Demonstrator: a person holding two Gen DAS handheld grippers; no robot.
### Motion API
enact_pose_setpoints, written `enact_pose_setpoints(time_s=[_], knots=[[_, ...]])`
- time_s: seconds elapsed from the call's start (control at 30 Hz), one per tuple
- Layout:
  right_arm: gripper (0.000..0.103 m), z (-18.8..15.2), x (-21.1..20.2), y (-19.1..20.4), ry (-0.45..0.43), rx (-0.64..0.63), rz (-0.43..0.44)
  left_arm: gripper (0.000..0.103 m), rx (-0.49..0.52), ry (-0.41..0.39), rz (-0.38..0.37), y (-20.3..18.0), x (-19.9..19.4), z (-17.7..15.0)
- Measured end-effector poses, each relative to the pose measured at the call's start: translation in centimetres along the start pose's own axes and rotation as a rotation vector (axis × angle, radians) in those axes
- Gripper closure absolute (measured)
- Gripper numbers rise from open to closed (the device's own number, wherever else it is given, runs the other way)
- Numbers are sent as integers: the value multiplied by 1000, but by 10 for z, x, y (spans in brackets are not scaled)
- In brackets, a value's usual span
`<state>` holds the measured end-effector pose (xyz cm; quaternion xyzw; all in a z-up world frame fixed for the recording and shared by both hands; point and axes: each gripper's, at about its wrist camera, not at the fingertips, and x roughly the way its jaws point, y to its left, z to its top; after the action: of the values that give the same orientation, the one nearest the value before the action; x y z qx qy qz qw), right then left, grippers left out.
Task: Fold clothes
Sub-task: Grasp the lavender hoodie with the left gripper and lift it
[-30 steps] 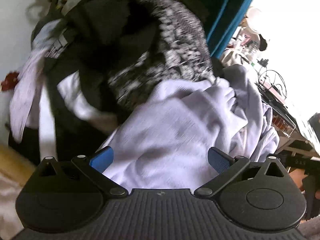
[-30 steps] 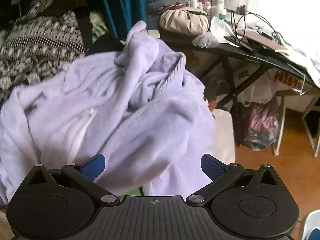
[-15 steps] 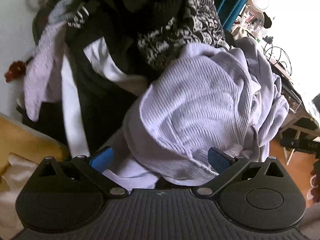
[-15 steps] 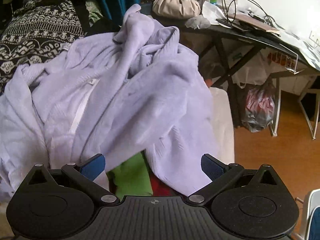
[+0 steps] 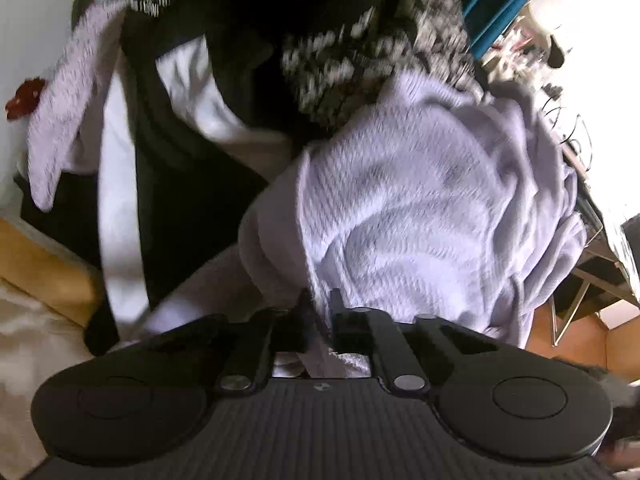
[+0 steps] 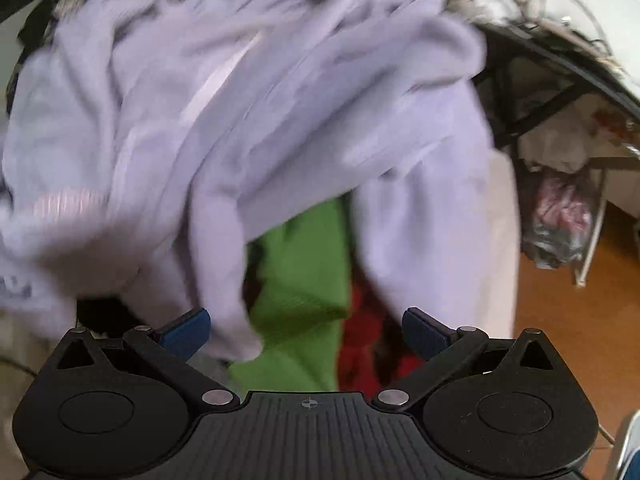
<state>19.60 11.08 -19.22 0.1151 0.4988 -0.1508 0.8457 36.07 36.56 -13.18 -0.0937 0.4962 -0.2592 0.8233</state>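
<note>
A pale lilac knitted garment (image 5: 420,200) lies crumpled on a heap of clothes. My left gripper (image 5: 319,308) is shut on its lower edge, with cloth pinched between the fingers. In the right wrist view the same lilac garment (image 6: 248,92) fills most of the frame, blurred. My right gripper (image 6: 306,330) stands open just below a hanging fold of it, with nothing held. A green garment (image 6: 304,264) and a red one (image 6: 360,344) show under the lilac cloth, between the right fingers.
Black and white clothes (image 5: 168,152) and a black-and-white patterned knit (image 5: 360,52) pile up behind. A teal curtain (image 5: 500,0) hangs at the back. A cluttered black desk (image 6: 560,72), a plastic bag (image 6: 560,216) and an orange floor (image 6: 560,304) lie to the right.
My left gripper went from open to shut on the lilac garment's edge. My right gripper moved closer and lower over the pile, so the green and red clothes show more.
</note>
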Motion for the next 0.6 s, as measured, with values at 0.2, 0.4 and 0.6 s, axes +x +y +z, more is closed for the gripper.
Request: enact_pose_setpoints(time_s=[0.2,0.4,0.6], knots=[[1,5,14,3,26,44,19,101,76,-184,-80,-34,-54,37],[1,23,8,-16,-16,111,19,101,120,-356,-182,-84,-81,82],[1,35,-5,-38,-58,171,19,101,206,-458,-318,-143,-86,129]])
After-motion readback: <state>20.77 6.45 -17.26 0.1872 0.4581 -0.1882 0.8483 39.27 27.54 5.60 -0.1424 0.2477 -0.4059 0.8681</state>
